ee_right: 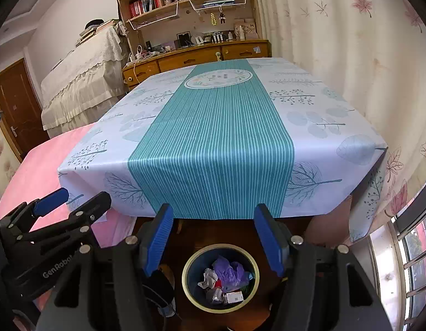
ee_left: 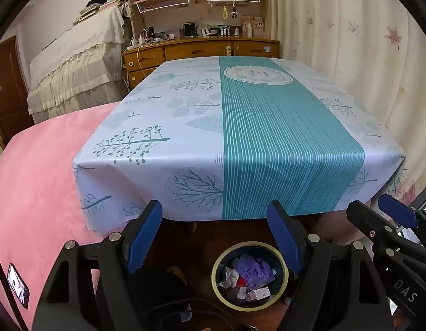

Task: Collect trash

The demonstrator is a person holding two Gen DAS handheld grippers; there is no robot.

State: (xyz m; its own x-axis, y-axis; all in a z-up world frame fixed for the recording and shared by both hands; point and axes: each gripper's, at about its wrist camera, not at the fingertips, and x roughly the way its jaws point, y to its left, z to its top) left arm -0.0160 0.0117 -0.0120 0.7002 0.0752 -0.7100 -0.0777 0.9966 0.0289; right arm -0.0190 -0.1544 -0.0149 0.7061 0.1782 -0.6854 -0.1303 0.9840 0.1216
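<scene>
A: Holding both claws, the left claw (ee_left: 214, 237) and the right claw (ee_right: 213, 237), spread wide and empty above the bin (ee_right: 220, 277), we see the trash (ee_right: 226, 275) already inside it.

B: The desk (ee_right: 213, 138) shows no litter. We should sweep our view across its edges before we call it finished, we reckon.

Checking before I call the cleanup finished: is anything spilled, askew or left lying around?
Nothing stands out. The tablecloth lies flat and bare, and the trash sits inside the upright bin on the floor, none spilled beside it.
</scene>
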